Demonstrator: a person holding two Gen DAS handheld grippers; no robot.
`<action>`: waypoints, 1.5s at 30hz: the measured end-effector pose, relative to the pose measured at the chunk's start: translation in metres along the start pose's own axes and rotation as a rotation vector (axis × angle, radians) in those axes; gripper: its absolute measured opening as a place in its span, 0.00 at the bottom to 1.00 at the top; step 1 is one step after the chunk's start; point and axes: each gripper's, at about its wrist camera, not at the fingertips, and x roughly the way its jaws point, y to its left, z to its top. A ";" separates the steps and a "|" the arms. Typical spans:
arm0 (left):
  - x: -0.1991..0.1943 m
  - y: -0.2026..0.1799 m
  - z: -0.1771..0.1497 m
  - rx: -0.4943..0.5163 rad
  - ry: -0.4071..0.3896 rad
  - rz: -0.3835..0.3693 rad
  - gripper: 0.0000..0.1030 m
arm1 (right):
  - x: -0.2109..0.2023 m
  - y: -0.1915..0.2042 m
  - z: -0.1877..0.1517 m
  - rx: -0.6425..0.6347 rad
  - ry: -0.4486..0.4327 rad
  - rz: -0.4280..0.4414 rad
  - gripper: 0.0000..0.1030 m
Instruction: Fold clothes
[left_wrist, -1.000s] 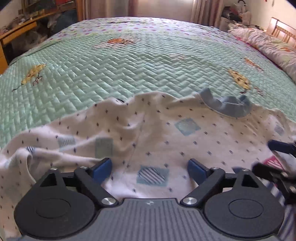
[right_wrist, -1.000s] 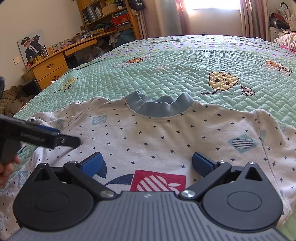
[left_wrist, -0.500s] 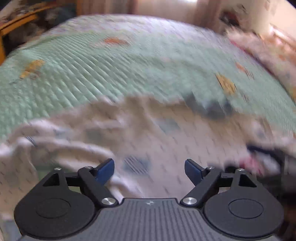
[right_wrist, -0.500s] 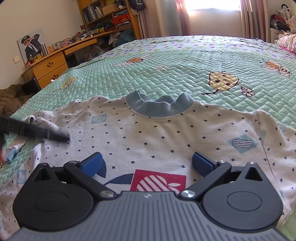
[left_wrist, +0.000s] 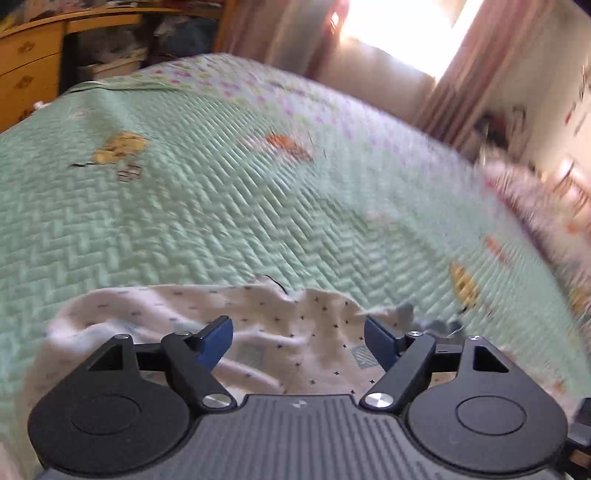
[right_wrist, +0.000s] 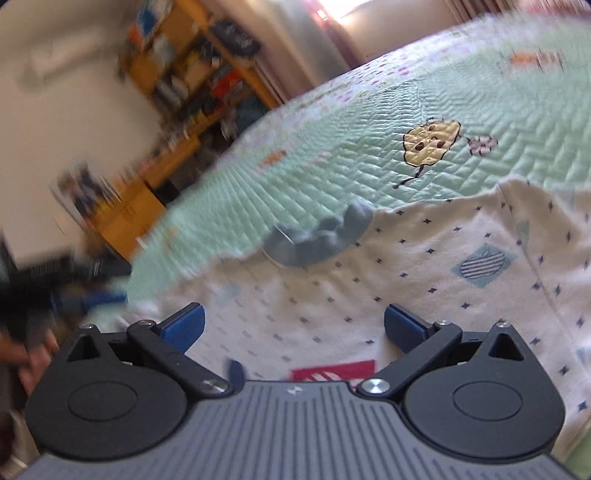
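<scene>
Shirt (right_wrist: 424, 266) white, diamond-dotted, seemingly rumpled leftward; both grippers' fingers (left_wrist: 216, 338) spread, empty.

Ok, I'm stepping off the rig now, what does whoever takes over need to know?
Left gripper: open, empty, over the shirt's bunched sleeve side.
Right gripper: open, empty, over the shirt's chest.
Shirt: spread front-up on the green quilt, blue collar at the far edge, left side rumpled.
Done: no fold visible.
Left: smooth it out, fold the sleeves in, then fold the body.
</scene>
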 end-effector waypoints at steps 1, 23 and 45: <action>-0.003 0.005 -0.002 -0.003 0.002 0.003 0.82 | -0.001 -0.003 0.000 0.041 0.000 0.065 1.00; -0.060 0.076 -0.034 -0.100 -0.029 0.153 0.85 | 0.012 -0.004 -0.008 0.164 0.086 0.415 1.00; -0.043 0.063 -0.097 0.215 0.044 0.323 0.70 | 0.017 0.013 -0.012 0.027 0.101 0.344 1.00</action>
